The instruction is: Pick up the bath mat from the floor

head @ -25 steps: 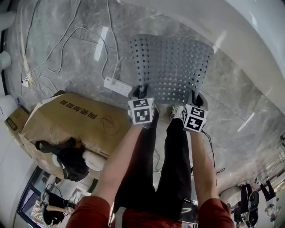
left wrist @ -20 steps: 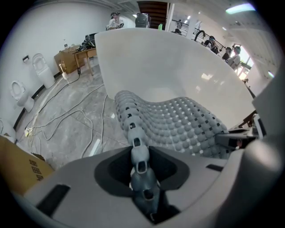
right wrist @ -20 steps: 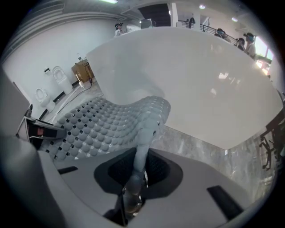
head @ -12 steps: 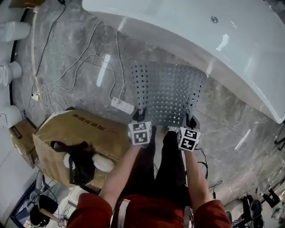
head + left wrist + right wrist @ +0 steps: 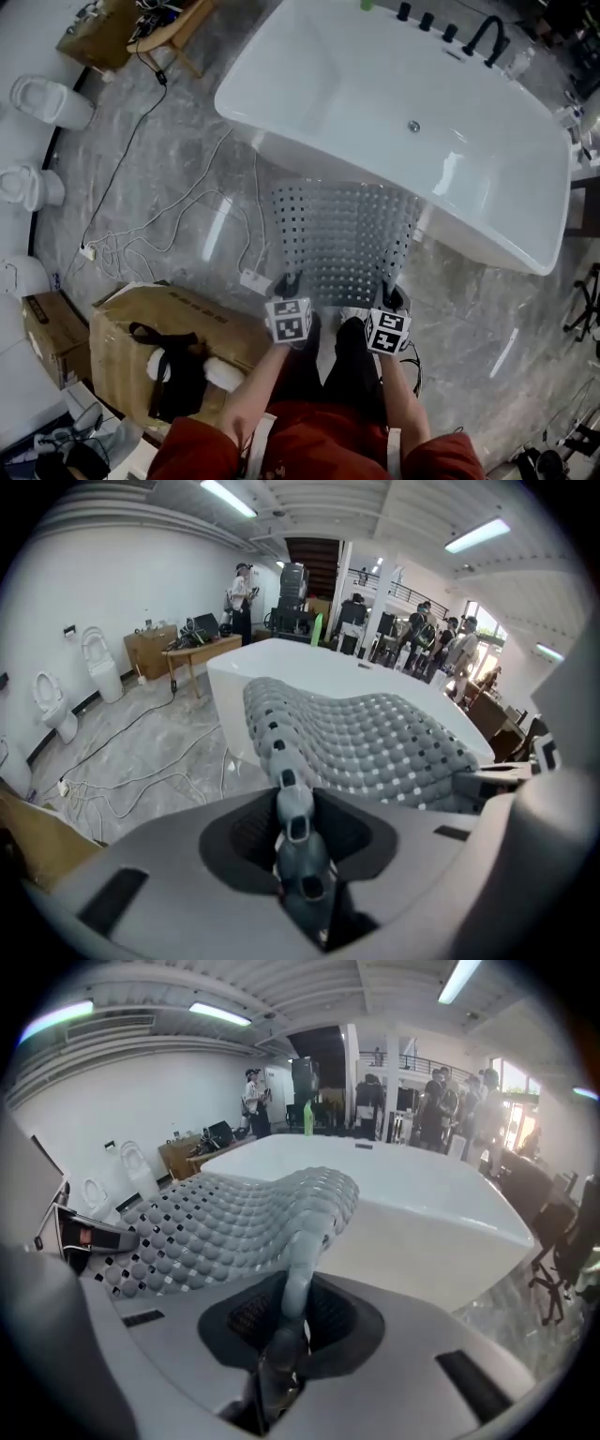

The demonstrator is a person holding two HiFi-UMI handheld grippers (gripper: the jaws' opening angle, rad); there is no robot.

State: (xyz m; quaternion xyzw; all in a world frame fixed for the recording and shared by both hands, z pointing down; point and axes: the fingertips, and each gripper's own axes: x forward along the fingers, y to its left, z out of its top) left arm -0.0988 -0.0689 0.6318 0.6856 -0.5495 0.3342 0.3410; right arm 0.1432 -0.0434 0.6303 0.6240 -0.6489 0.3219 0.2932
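2 bath mat (image 5: pixel 345 234) corners clamped, left gripper (image 5: pixel 287 283), right gripper (image 5: pixel 395 298), bathtub (image 5: pixel 375 94) behind

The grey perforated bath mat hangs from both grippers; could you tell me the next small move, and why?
Probably raise both grippers together, jaws shut: the left gripper and right gripper each pinch a near corner of the grey perforated bath mat, and its far end sags toward the white bathtub.
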